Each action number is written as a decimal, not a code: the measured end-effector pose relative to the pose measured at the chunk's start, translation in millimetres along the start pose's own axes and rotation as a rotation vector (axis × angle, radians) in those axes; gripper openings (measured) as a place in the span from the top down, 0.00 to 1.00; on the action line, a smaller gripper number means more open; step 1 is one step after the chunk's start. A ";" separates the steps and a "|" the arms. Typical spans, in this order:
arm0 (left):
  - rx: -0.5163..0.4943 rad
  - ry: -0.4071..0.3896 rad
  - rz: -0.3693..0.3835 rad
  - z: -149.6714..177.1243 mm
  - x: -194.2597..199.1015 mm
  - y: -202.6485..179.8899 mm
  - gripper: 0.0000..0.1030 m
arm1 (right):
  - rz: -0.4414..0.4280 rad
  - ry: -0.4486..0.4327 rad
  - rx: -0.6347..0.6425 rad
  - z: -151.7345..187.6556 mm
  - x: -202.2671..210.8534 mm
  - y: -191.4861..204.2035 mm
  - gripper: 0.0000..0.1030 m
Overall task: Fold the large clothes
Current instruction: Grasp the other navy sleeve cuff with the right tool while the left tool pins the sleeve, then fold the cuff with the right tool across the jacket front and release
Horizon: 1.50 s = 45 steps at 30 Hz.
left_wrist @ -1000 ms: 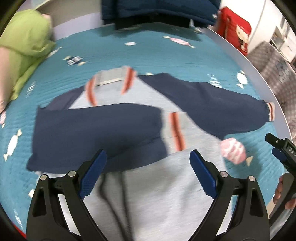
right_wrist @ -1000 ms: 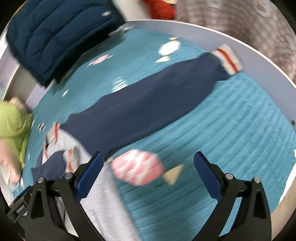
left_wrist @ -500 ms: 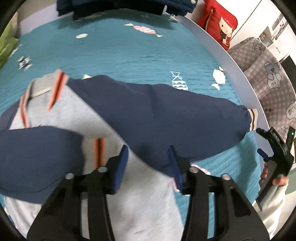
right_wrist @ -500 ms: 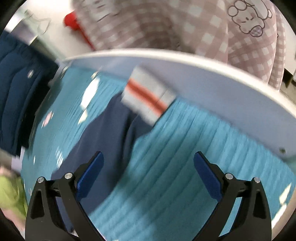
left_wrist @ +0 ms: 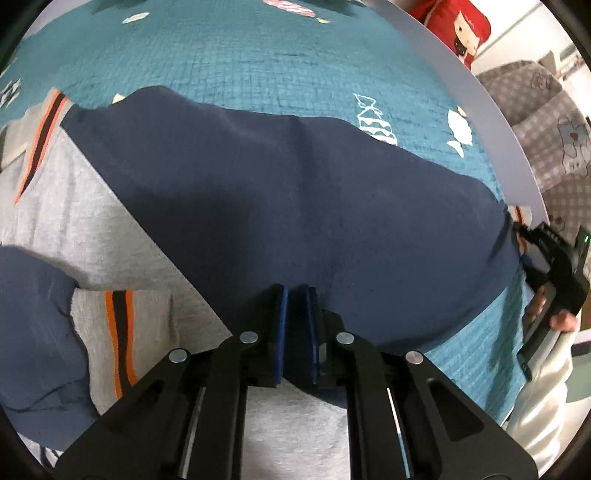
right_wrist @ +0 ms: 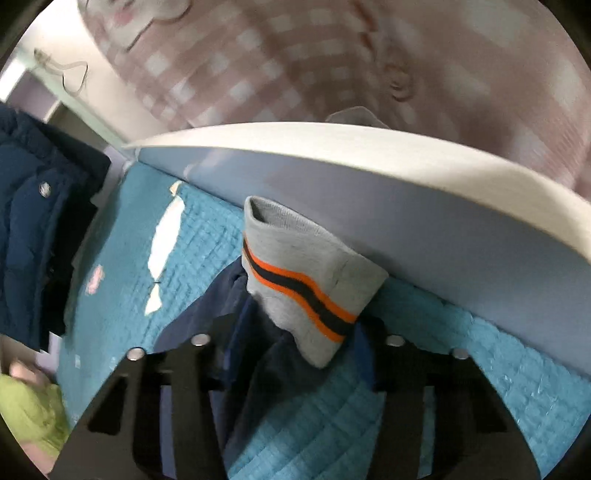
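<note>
A grey sweatshirt with navy sleeves and orange-striped trim lies flat on the teal bed cover. One navy sleeve stretches out to the right. My left gripper is closing on that sleeve's lower edge near the body, with a fold of navy cloth pinched between its blue pads. The other sleeve lies folded across the body at the left. My right gripper is closing on the far end of the outstretched sleeve, and the grey striped cuff stands up between its fingers. In the left wrist view, the right gripper shows at the sleeve's end.
A pale bed rail runs right behind the cuff, with a pink checked blanket beyond it. A navy padded jacket lies at the bed's far end, something green lower left. A red cushion sits beyond the rail.
My left gripper moved right and down onto the outstretched sleeve and closed from wide open. My right gripper swept along the sleeve to the cuff by the rail and narrowed around it.
</note>
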State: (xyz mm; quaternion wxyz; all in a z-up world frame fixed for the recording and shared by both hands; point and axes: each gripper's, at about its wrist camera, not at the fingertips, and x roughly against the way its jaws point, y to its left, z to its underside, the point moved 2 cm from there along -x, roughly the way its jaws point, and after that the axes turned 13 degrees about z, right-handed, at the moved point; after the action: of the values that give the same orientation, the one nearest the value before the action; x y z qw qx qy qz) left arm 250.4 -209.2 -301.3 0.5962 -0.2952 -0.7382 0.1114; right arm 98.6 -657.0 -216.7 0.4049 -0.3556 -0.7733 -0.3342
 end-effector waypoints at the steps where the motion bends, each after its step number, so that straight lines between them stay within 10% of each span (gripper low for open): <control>1: 0.003 0.002 -0.007 -0.7 -0.9 1.2 0.91 | -0.008 -0.008 0.013 -0.3 4.9 5.2 0.78; 9: 0.021 -0.003 0.002 -3.7 -4.0 7.2 0.90 | -0.248 -0.203 0.193 14.4 135.7 76.9 0.89; 17: 0.050 0.004 0.028 -6.5 -2.2 13.4 0.91 | -0.481 -0.192 0.351 83.9 236.6 177.2 0.89; 26: -0.033 -0.082 -0.098 12.1 109.0 30.8 0.90 | -0.576 -0.086 0.489 194.9 269.1 273.0 0.89; 42: 0.372 -0.338 -0.355 131.4 311.1 248.4 0.90 | -0.479 0.062 0.812 409.4 230.2 400.9 0.89; 45: 0.455 -0.342 -0.364 148.2 318.4 276.2 0.90 | -0.534 0.226 0.909 448.5 211.1 418.2 0.63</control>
State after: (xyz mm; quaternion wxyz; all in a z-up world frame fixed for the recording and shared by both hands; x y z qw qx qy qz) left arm 157.3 220.8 -223.7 0.5245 0.0050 -0.8244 0.2128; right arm 179.0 -18.1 -139.9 0.4997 0.1027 -0.8550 -0.0932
